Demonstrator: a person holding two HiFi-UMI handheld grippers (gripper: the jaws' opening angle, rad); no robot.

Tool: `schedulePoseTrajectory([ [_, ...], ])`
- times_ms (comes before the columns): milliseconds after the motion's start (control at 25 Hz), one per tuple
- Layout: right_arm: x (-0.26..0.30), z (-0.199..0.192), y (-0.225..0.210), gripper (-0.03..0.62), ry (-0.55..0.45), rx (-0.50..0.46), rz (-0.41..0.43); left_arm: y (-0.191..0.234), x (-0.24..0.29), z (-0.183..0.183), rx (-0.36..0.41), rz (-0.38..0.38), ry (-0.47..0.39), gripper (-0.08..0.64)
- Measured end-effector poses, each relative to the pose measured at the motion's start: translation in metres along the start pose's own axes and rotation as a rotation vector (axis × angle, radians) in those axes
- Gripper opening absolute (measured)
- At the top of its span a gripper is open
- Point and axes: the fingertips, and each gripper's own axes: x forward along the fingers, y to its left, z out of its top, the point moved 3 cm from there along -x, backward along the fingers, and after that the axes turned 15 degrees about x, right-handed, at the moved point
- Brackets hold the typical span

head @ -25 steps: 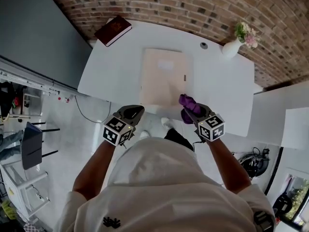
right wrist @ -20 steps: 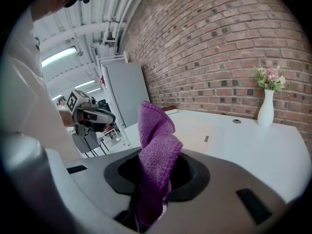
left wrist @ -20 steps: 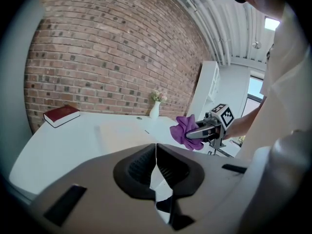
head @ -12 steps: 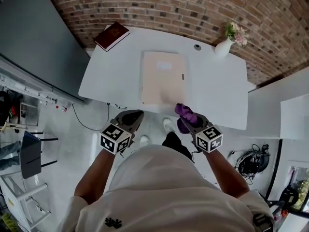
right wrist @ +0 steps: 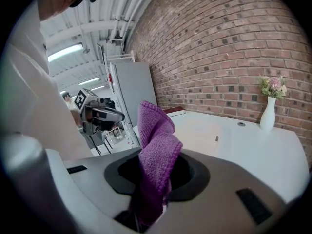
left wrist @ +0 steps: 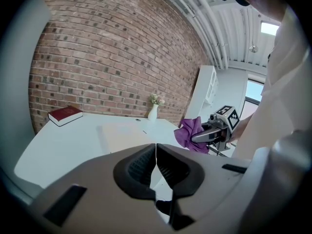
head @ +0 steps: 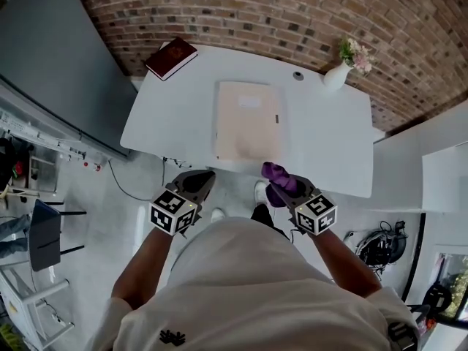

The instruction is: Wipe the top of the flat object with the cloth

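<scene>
Cloth (head: pixel 275 174) sat pinched in right gripper (head: pixel 281 186) jaws, 6 o'clock of flat object (head: pixel 247 119). Left gripper (head: pixel 201 183) jaws were pressed together, empty. Wiping drag could pull cloth free.

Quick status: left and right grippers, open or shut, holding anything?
Left gripper: shut, empty.
Right gripper: shut on the purple cloth.

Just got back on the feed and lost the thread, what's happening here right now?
A person stands at the white table with a claw in each hand. The right claw is shut on a purple cloth, held at the near edge just short of the beige flat object, not touching it. The left claw is shut and empty, off the table.
</scene>
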Motion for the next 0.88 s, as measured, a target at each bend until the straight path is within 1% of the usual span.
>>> schedulePoseTrajectory([
  [280,-0.006,0.003,0.001,0.130,-0.010,-0.014,-0.004,-0.012,0.007,0.002,0.013,-0.024,-0.014,0.025],
  [480,-0.005,0.000,0.008,0.130,-0.013,-0.019,0.001,-0.011,0.003,-0.004,0.008,-0.022,-0.010,0.025],
  [880,0.002,-0.010,0.022,0.129,0.013,-0.040,0.020,-0.014,-0.011,-0.019,0.013,-0.009,0.012,0.025],
])
